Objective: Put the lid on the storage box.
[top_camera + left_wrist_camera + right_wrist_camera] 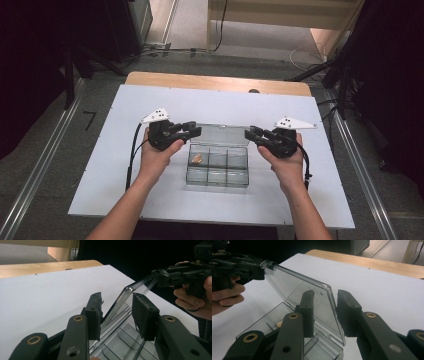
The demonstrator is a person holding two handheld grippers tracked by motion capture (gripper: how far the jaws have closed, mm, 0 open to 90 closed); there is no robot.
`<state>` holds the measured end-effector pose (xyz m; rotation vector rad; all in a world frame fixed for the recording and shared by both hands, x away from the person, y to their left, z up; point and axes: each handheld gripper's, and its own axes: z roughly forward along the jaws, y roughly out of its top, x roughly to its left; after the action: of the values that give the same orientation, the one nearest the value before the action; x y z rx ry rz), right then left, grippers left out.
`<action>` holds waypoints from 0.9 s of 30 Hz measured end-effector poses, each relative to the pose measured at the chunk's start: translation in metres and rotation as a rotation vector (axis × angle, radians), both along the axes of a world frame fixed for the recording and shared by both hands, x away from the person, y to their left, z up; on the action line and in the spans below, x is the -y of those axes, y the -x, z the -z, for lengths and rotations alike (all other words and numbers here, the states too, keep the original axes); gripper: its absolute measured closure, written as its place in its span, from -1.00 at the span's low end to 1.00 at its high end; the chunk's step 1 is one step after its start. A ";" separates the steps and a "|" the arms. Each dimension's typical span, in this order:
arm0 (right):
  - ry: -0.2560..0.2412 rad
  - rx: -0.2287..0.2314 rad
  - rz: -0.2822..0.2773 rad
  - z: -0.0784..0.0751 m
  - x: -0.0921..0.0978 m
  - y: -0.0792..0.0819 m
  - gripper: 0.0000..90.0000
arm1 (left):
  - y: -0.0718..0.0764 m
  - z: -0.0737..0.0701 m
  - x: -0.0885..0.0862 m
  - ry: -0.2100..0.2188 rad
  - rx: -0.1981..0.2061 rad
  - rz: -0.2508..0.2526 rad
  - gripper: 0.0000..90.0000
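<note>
The clear compartment box [217,165] sits at the middle of the white table [125,170], its long axis running left to right between the two hands. Its lid [220,134] stands raised along the far edge, leaning back from the tray, so the lid's two upper corners point straight at the grippers on either side.

The left gripper [192,131] reaches in from the left at the lid's left end. In the left gripper view its jaws are parted, one on each face of the lid edge [120,303], with a clear gap on both sides and no grip. The right gripper [251,134] comes in from the right at the other end. In the right gripper view its jaws are likewise spread with the lid corner [325,293] between them, and they hold nothing.

Both hands are about equally near, each at its own end of the lid. Whatever comes next probably turns on this: the lid plane lies inside both jaw gaps, so closing would pinch it.

The box is transparent with a smoky tint, divided into six cells in two rows. A small amber piece [198,158] lies in the far left cell; the other cells look empty
</note>
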<state>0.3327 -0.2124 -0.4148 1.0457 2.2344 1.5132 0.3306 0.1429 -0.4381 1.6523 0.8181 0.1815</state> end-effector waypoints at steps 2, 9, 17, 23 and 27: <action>0.000 0.001 -0.003 0.001 0.000 0.003 0.44 | 0.003 -0.001 -0.001 -0.009 0.004 -0.003 0.22; -0.003 0.008 -0.001 0.003 0.001 0.013 0.40 | 0.018 0.002 -0.011 -0.025 -0.023 -0.040 -0.01; 0.008 0.025 0.009 0.005 0.000 0.026 0.32 | 0.036 0.016 -0.019 -0.090 -0.075 -0.087 0.30; 0.013 0.023 0.017 0.008 0.001 0.035 0.28 | 0.045 0.025 -0.014 -0.084 -0.096 -0.041 0.62; 0.009 0.014 0.013 0.009 0.003 0.040 0.27 | 0.048 0.022 -0.008 -0.072 -0.081 -0.005 0.86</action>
<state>0.2924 -0.2158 -0.4240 1.0418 2.2196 1.4989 0.2828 0.1513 -0.4603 1.7343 0.8854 0.1500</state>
